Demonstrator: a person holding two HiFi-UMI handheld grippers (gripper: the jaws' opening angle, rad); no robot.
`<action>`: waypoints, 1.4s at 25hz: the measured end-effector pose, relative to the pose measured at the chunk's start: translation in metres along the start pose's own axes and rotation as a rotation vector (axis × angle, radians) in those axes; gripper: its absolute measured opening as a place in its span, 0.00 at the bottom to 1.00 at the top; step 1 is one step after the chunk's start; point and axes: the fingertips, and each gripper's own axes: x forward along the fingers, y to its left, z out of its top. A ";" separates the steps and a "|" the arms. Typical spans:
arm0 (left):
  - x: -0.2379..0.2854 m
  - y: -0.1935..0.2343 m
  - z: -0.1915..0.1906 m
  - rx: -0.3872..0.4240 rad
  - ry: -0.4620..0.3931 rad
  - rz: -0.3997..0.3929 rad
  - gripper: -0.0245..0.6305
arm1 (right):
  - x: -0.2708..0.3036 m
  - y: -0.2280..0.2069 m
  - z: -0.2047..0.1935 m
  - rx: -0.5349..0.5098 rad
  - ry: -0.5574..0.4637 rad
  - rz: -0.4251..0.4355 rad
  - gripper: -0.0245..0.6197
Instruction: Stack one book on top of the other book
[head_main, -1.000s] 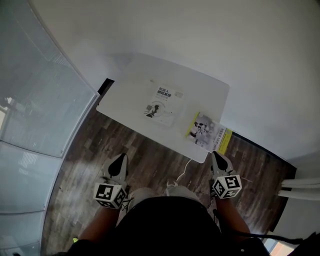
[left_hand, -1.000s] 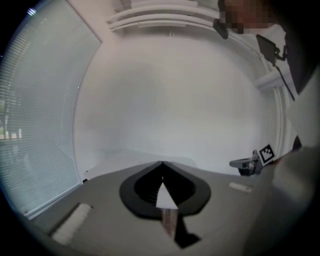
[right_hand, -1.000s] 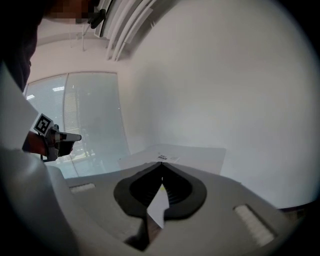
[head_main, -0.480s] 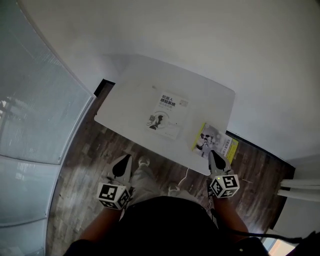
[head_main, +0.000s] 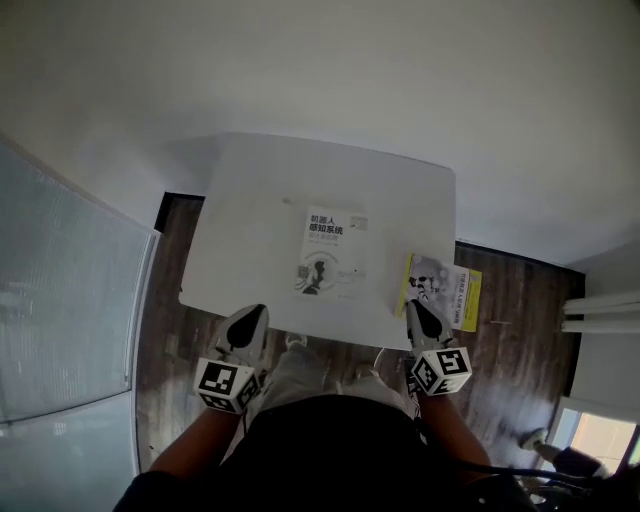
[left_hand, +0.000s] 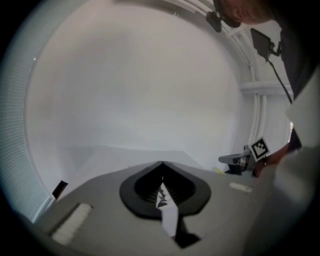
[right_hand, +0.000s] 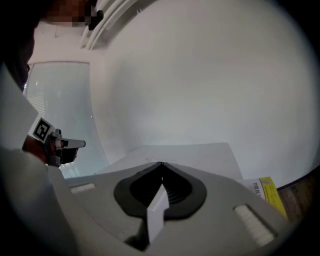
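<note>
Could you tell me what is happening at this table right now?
A person stands at a white table with a hand-held gripper in each hand. The left hand-held gripper and the right hand-held gripper are both shut and empty, near the table's near edge. Two books lie apart on it: a white book in the middle and a yellow-edged book at the right edge, close by the right hand-held gripper. Nothing is stacked yet.

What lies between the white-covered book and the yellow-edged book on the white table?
Nothing: only bare white tabletop separates the white-covered book from the yellow-edged book, as the head view shows.
</note>
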 end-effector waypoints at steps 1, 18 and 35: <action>0.006 0.001 0.002 0.005 0.007 -0.033 0.04 | 0.001 0.002 0.001 0.003 0.003 -0.019 0.04; 0.079 -0.010 0.019 0.080 0.094 -0.446 0.04 | -0.056 0.000 0.008 0.169 -0.047 -0.394 0.04; 0.119 -0.036 0.049 0.135 0.078 -0.420 0.04 | -0.051 -0.085 -0.024 0.314 -0.033 -0.488 0.10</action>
